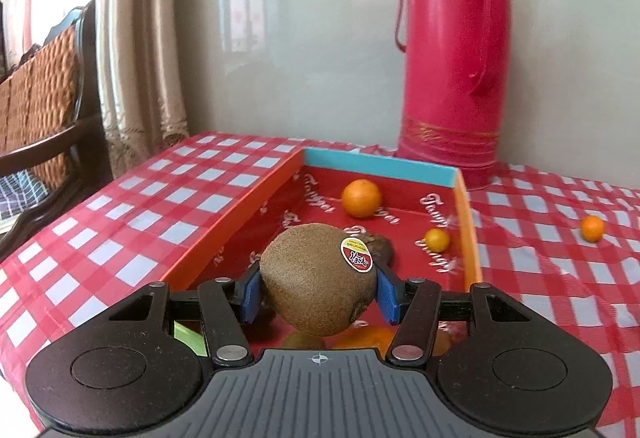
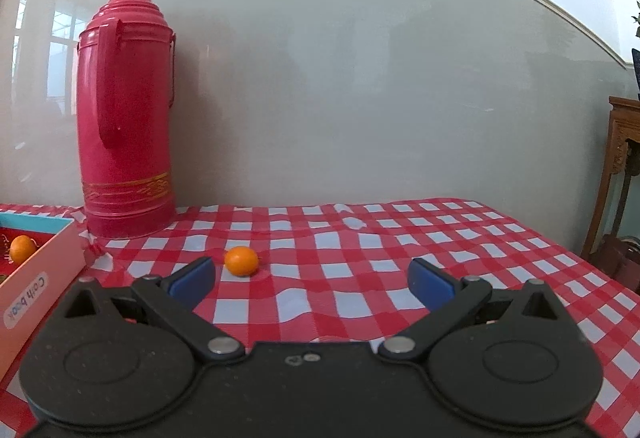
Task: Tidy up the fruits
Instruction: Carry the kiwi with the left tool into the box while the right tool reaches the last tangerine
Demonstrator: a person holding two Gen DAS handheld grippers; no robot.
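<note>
Left tongs (image 1: 318, 292) clamp kiwi (image 1: 318, 284), seemingly above box (image 1: 464, 222)

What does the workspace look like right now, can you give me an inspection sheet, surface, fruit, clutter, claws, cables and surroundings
Surface: table under a red and white checked cloth.
Job's things: shallow red box holding an orange, a smaller orange fruit and a dark fruit half hidden behind the kiwi; more orange fruit shows under the claw. One small orange fruit lies loose on the cloth, outside the box.
Clutter: tall pink thermos standing by the wall.
Claws: left claw shut on the kiwi, held above the box; right claw open, empty, above the cloth.
Cables: nothing seen.
Surroundings: grey wall, curtain, wicker chair, carved wooden stand.
</note>
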